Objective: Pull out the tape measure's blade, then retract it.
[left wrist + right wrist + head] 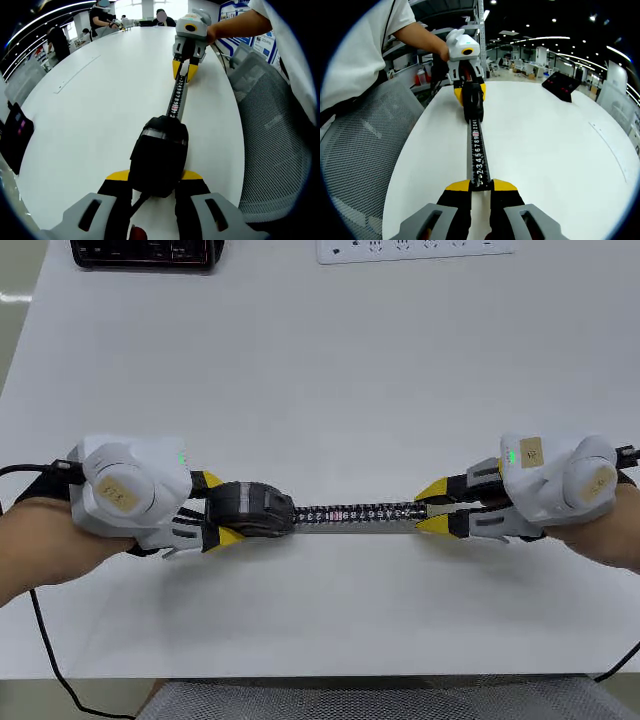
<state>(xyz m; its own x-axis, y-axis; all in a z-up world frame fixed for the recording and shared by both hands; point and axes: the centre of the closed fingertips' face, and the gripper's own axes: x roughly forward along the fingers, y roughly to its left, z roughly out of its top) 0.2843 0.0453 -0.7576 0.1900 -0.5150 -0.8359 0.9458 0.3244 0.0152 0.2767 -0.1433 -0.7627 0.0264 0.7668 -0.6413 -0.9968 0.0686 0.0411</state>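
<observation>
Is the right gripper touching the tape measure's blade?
Touching. In the right gripper view, the right gripper is clamped on the end of the blade.

The left gripper (220, 510) is clamping the tape measure (250, 508) near the table's (320, 390) front edge. The right gripper (432, 508) is pinching the blade (360, 513), jaws closed, forearms reaching in from opposite sides.

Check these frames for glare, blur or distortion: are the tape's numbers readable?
Head view: even light, faint shadows, the blade numbers small but sharp. Left gripper view: fisheye curves the table, tape measure sharp, bright background washed out. Right gripper view: dim room, numbers crisp near the right gripper.
</observation>
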